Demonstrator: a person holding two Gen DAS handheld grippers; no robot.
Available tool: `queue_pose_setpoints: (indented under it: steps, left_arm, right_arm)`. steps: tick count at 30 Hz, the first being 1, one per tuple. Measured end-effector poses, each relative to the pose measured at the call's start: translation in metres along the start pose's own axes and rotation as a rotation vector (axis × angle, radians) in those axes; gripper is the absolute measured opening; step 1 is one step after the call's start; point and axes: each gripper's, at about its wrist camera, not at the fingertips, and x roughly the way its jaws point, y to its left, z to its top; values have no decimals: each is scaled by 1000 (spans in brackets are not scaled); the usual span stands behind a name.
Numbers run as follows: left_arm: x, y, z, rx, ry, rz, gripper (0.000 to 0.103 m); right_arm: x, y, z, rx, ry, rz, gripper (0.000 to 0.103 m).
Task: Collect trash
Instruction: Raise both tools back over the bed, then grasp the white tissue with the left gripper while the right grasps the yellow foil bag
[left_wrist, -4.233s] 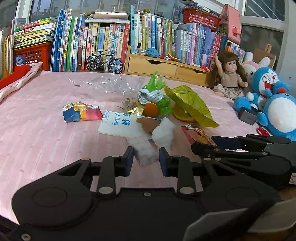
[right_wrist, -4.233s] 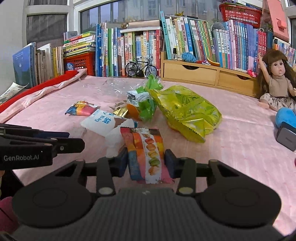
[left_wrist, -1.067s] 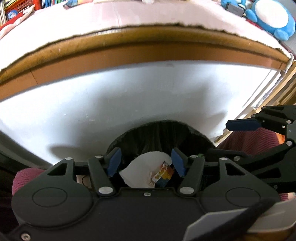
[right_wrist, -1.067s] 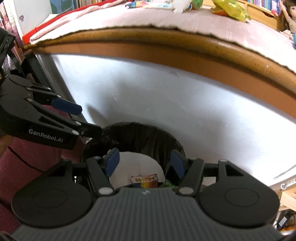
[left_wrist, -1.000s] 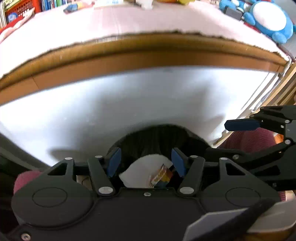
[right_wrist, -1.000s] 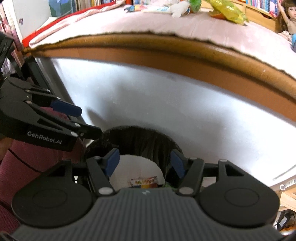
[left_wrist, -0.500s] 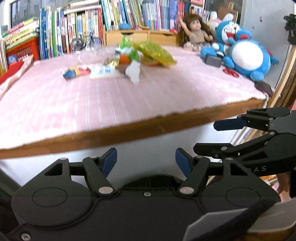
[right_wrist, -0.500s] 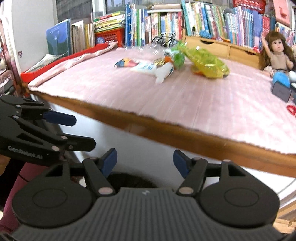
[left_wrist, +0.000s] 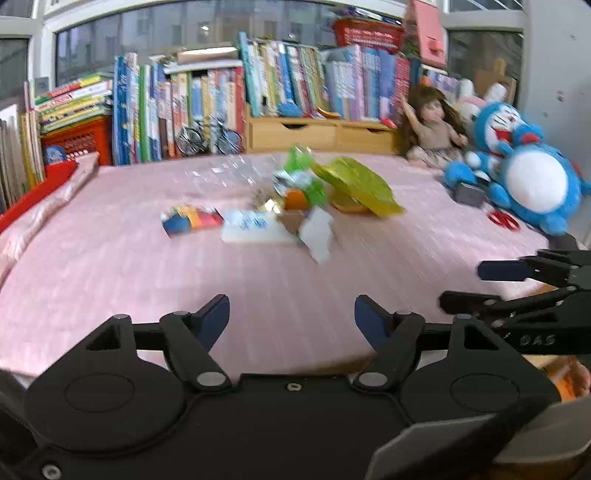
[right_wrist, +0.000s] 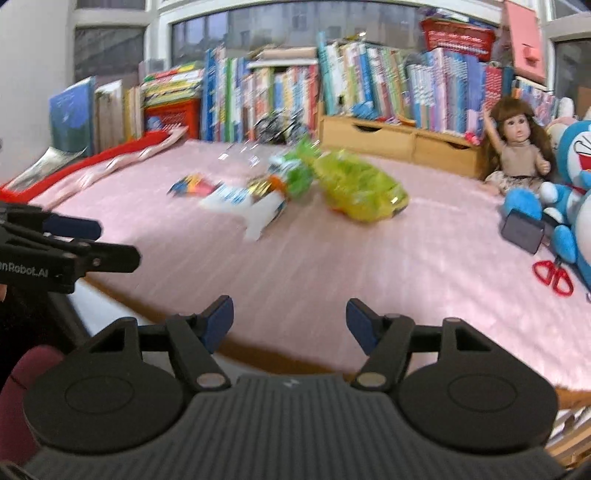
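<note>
Trash lies in a loose heap mid-table on the pink cloth (left_wrist: 110, 266): a yellow-green snack bag (left_wrist: 356, 186) (right_wrist: 356, 192), a white crumpled tissue (left_wrist: 317, 234) (right_wrist: 264, 214), a white flat packet with blue print (left_wrist: 253, 229) (right_wrist: 227, 195), a red-blue wrapper (left_wrist: 192, 219) (right_wrist: 192, 186), and green and orange scraps (left_wrist: 301, 192) (right_wrist: 291, 175). My left gripper (left_wrist: 291, 319) is open and empty, hovering over the table's front edge. My right gripper (right_wrist: 290, 319) is open and empty too, beside it. Each gripper shows at the edge of the other's view.
Books (left_wrist: 207, 103), a red basket (left_wrist: 79, 142), a toy bicycle (left_wrist: 208, 138) and a wooden drawer unit (left_wrist: 321, 134) line the back. A doll (right_wrist: 517, 147), blue plush toys (left_wrist: 532, 173), a grey box (right_wrist: 522, 229) and red scissors (right_wrist: 552, 275) sit at the right. A folded red-and-pink cloth (right_wrist: 122, 157) lies left.
Both grippers have risen from the black bin under the table, where they let go of a tissue and a wrapper, to table height facing the trash heap. Both stay open.
</note>
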Motion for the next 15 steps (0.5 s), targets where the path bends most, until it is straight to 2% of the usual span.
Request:
queue_pose_setpoints:
  steps: [4, 9, 15]
  left_arm:
    - [26, 9, 18, -27, -20, 23, 74]
    - [65, 10, 35, -78, -18, -14, 74]
    - [113, -1, 50, -121, -24, -37, 74]
  right_arm:
    - [20, -20, 15, 54, -34, -46, 78]
    - [48, -42, 38, 85, -46, -73, 79]
    - [86, -68, 76, 64, -58, -21, 84]
